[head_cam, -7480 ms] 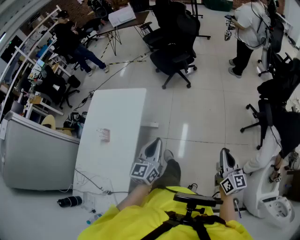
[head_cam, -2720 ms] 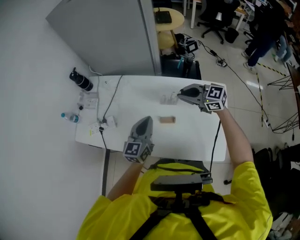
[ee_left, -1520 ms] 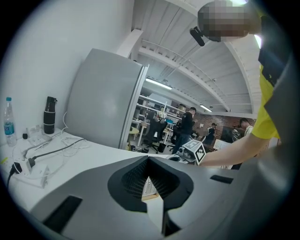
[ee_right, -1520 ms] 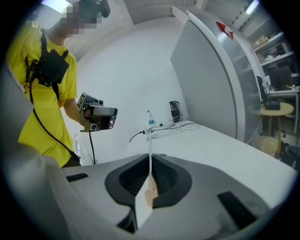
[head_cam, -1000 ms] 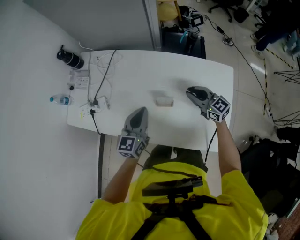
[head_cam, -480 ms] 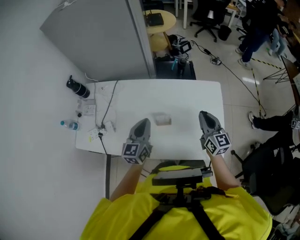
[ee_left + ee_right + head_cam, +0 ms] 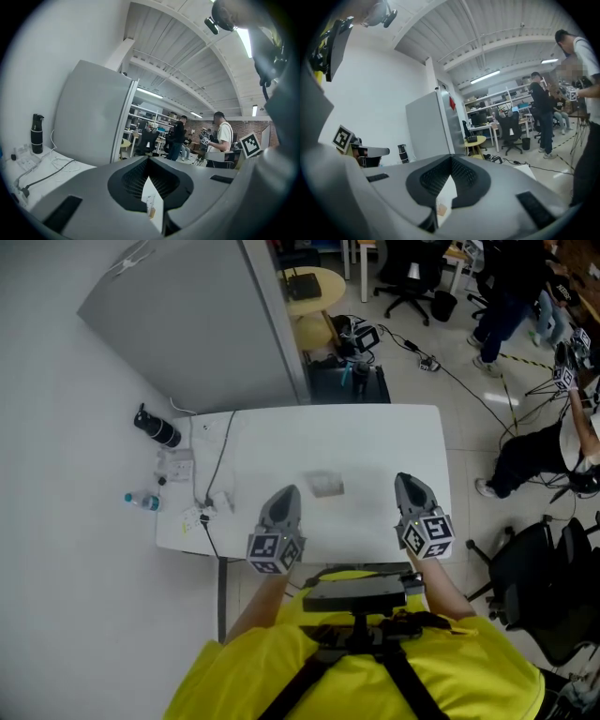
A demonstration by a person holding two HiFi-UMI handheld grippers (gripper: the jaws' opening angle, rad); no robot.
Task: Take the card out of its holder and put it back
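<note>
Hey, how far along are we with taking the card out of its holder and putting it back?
Done: cannot tell. The card holder lies on the table, too blurred to show what it holds. In hand: nothing. The left gripper and right gripper are both shut and empty, near the table's front edge, apart from the holder. Left: possibly the whole removal and return.

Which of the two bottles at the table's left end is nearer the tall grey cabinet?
The black bottle; the clear bottle with the blue cap is farther from it.
</note>
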